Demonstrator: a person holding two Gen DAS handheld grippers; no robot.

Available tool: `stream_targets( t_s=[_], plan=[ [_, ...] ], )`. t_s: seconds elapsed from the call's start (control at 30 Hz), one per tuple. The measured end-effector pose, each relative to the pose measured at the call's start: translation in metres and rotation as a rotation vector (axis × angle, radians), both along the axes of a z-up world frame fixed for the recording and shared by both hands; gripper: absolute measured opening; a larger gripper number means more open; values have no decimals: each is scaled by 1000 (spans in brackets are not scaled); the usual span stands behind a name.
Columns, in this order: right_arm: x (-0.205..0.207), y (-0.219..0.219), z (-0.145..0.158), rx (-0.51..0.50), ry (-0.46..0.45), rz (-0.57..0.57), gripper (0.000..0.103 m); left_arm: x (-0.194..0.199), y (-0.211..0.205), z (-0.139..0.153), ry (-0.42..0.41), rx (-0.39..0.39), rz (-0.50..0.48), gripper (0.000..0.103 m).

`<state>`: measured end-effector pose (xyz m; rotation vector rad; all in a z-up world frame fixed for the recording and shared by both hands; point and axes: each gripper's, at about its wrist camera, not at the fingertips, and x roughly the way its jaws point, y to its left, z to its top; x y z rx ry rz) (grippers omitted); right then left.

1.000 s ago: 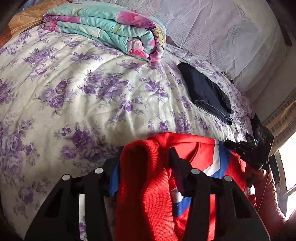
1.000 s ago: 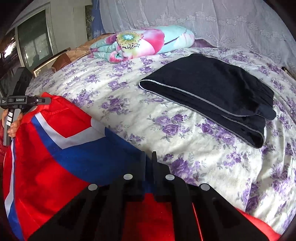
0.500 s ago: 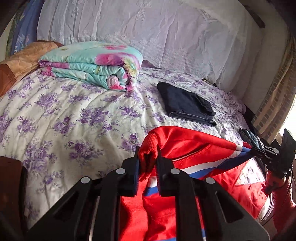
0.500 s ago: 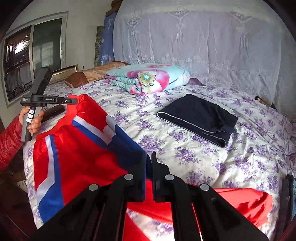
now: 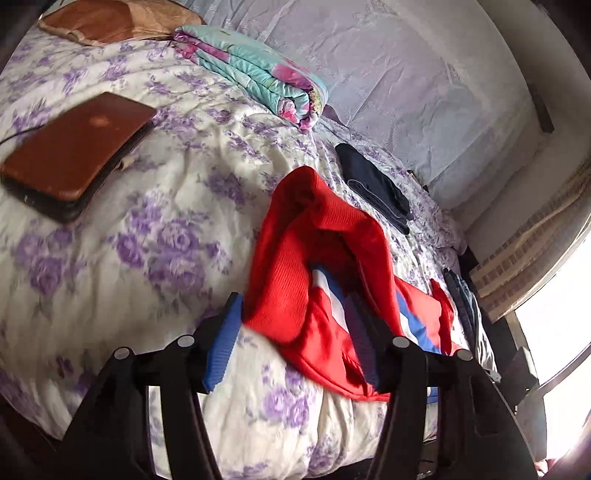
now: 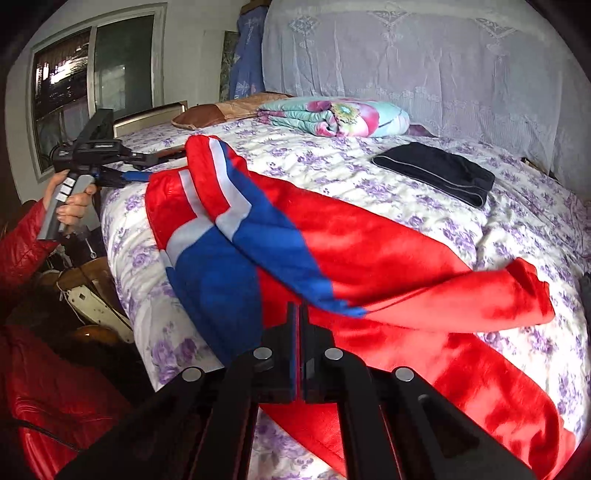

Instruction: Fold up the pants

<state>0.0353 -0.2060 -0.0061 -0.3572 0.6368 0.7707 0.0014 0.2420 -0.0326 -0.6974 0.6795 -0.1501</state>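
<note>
The red pants [image 5: 314, 258] with blue and white stripes lie stretched along the near edge of the bed [image 6: 332, 251]. In the left wrist view my left gripper [image 5: 295, 310] has its jaws opening. The ribbed red waistband lies loose on the cover between the blue pads [image 5: 221, 347], which do not press on it. In the right wrist view a hand in a red sleeve [image 6: 70, 199] holds that left gripper [image 6: 144, 168] at the far left, by the waistband. My right gripper [image 6: 299, 314] is shut on the pants at a blue and red fold of the leg.
The bed's purple-flowered cover [image 5: 166, 221] carries a brown closed laptop [image 5: 74, 155], a folded floral quilt [image 6: 332, 114] and a folded dark garment [image 6: 436, 173]. A brown pillow [image 5: 110, 18] lies at the head. Jeans [image 5: 465, 302] hang off the bed edge near the window.
Both grippers drew back and apart, pulling the pants out lengthwise along the bed edge. The left jaws, shut on the waistband half a second ago, now stand apart and the waistband rests on the cover.
</note>
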Motion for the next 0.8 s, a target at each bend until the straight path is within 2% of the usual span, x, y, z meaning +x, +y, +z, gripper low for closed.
stream_targets(
  t_s=[0.1, 0.17, 0.23, 0.3, 0.33, 0.37, 0.47, 0.5, 0.63, 0.7, 0.8],
  plan=[
    [0, -3, 3, 21, -25, -10, 2, -7, -13, 10, -15, 22, 12, 58],
    [-2, 1, 8, 19, -64, 8, 2, -3, -20, 23, -43, 14, 13, 70],
    [-3, 6, 11, 3, -98, 21, 5, 5, -27, 37, -65, -8, 10, 75],
    [-4, 10, 12, 2, -114, 34, 33, 17, -35, 50, -70, 1, 8, 78],
    [-4, 11, 12, 2, -123, 40, 37, 25, -40, 54, -55, 21, 14, 82],
    [-4, 12, 12, -6, -131, 46, 38, 34, -43, 56, -23, 37, 26, 86],
    [-4, 12, 12, -29, -147, 50, 38, 54, -47, 50, 94, 32, 70, 86],
    [-4, 11, 11, -34, -150, 47, 37, 52, -46, 52, 100, 33, 88, 86],
    [-4, 4, 9, -58, -151, 52, 37, 24, -42, 75, 17, 92, 146, 86],
    [-2, 4, 5, -81, -159, 63, 37, 17, -39, 77, 34, 92, 141, 86],
    [3, 14, -4, -130, -167, 81, 37, 25, -44, 63, 102, 36, 59, 86]
  ],
)
